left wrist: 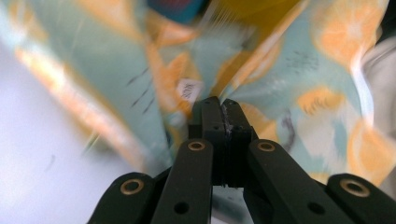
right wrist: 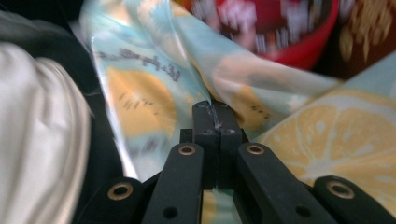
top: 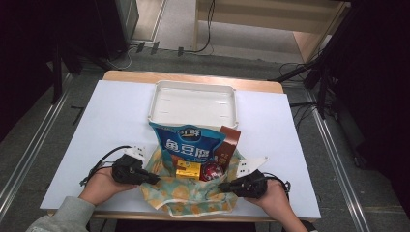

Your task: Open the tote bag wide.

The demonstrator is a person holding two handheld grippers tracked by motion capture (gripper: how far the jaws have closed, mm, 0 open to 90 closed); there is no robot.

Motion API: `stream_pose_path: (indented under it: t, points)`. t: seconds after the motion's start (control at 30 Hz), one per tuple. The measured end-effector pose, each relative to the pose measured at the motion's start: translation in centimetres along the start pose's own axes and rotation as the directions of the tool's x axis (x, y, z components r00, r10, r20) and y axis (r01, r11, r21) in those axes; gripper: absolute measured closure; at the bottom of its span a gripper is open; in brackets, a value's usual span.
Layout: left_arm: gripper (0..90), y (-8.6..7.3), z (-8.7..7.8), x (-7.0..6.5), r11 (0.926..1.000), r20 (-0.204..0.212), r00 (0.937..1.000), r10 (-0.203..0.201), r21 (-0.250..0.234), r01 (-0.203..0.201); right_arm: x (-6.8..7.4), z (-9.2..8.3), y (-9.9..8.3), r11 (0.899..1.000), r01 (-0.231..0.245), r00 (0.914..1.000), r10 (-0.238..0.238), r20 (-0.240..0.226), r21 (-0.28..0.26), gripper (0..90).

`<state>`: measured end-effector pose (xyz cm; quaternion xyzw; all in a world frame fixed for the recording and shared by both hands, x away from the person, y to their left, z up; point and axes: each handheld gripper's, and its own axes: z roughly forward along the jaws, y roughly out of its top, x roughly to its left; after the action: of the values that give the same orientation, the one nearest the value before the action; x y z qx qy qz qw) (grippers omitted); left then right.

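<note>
A cloth bag (top: 186, 199) printed with lemons on pale blue lies open at the table's front edge. In it stand a blue snack packet (top: 186, 145), a brown packet (top: 228, 144), a yellow box (top: 187, 169) and a red round tin (top: 212, 171). My left gripper (top: 155, 180) is shut on the bag's left edge, with fabric (left wrist: 299, 70) bunched at the joined jaw tips (left wrist: 219, 100). My right gripper (top: 221, 186) is shut on the bag's right edge. A crease of fabric (right wrist: 327, 140) runs out from its tips (right wrist: 212, 105), below the red tin (right wrist: 289, 37).
An empty white tray (top: 159, 104) sits just behind the bag at mid-table. The white table sheet (top: 111, 125) spreads to both sides. A grey sleeve (top: 60, 215) enters at bottom left. Cables and rails lie on the floor around the table.
</note>
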<state>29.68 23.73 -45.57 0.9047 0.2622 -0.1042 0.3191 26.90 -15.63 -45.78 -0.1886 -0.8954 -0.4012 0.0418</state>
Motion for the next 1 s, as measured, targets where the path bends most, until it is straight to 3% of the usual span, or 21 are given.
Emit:
stream_pose_path:
  t: [0.03,0.07,0.23,0.33,0.6,0.63,0.77,0.9,1.0]
  points:
    - [90.0,-0.1,-0.2,0.4,0.9987,0.026,0.9989,-0.039,-0.033,0.040,-0.2,0.1,-0.2,1.000,-0.012,0.9999,0.012,-0.005,0.003,90.0]
    - [90.0,-0.1,-0.7,0.9,0.9949,0.056,0.9971,-0.052,-0.084,0.056,-0.4,0.0,-0.4,1.000,-0.020,0.9998,0.020,-0.001,0.005,90.0]
    - [90.0,-0.1,-0.1,1.7,0.9905,0.093,0.9911,-0.095,-0.091,0.104,-1.1,0.2,-0.8,0.999,-0.034,0.9993,0.034,-0.012,0.007,90.0]
    - [90.0,0.0,0.4,2.5,0.9848,0.130,0.9826,-0.133,-0.095,0.146,-1.8,0.6,-1.2,0.998,-0.058,0.9976,0.059,-0.035,0.022,90.0]
    - [90.0,0.1,1.0,3.0,0.9850,0.135,0.9807,-0.141,-0.080,0.153,-3.0,1.0,-1.8,0.998,-0.059,0.9951,0.060,-0.079,0.019,90.0]
    - [90.0,0.1,1.0,3.0,0.9850,0.135,0.9807,-0.141,-0.080,0.153,-3.0,1.0,-1.8,0.998,-0.059,0.9951,0.060,-0.079,0.019,90.0]
    - [90.0,-0.1,0.6,2.3,0.9928,0.093,0.9906,-0.100,-0.057,0.106,-2.8,0.4,-2.2,0.998,-0.062,0.9963,0.063,-0.059,0.031,90.0]
    - [90.0,0.0,0.6,2.2,0.9921,0.098,0.9891,-0.110,-0.051,0.115,-2.5,0.0,-2.3,0.997,-0.071,0.9967,0.072,-0.037,0.040,89.4]
    - [84.3,0.0,0.2,2.0,0.9918,0.114,0.9885,-0.100,-0.068,0.108,-2.4,-0.6,-2.2,0.996,-0.085,0.9957,0.085,-0.036,0.017,82.7]
